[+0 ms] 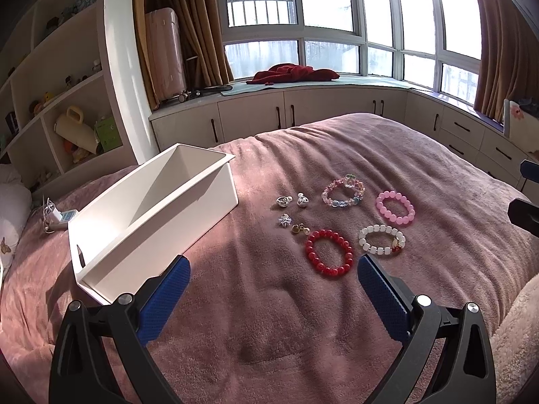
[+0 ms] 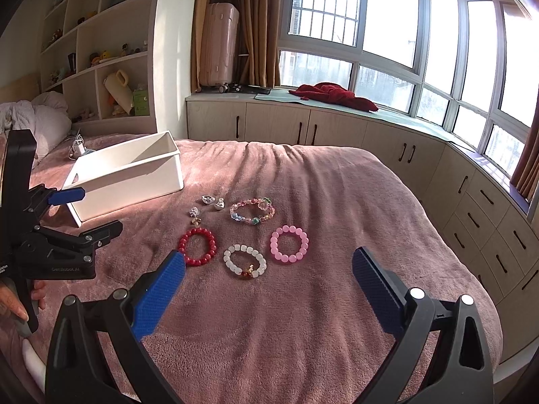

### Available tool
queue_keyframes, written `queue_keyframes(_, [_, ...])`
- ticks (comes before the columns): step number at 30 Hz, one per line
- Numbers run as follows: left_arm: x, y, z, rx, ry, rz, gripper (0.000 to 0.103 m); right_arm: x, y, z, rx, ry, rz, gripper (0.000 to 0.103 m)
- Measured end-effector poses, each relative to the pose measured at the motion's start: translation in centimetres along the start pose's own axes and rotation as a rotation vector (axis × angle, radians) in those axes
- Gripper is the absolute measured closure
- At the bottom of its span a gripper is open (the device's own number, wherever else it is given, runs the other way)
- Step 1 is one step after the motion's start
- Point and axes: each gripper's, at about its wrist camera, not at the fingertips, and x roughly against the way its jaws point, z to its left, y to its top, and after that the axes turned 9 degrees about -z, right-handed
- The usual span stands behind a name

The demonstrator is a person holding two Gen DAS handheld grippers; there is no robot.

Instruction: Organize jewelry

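Both grippers wide, holding nothing.
Left gripper (image 1: 273,271), right gripper (image 2: 268,264) near bracelets (image 2: 198,247); box (image 1: 188,181) far left.

Black grippers (image 1: 273,282), blue textured pads (image 2: 158,294).

four bracelets (image 2: 197,247), seemingly four small rings (image 2: 208,199), one white box (image 2: 134,181)

Ahead of your left hand-held gripper (image 1: 273,274), the four small trinkets (image 1: 292,213) are too tiny to identify. Its left finger (image 1: 165,294) hides the white box's (image 1: 188,198) near corner. Your right hand-held gripper (image 1: 525,202) is cut off at the frame's edge.
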Motion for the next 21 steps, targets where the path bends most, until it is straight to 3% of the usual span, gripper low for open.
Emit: queue_keyframes(21, [-0.07,-0.18,0.14,0.0,0.005,0.002,0.002,0.01,0.05,0.03,0.0,0.0,0.0,0.005])
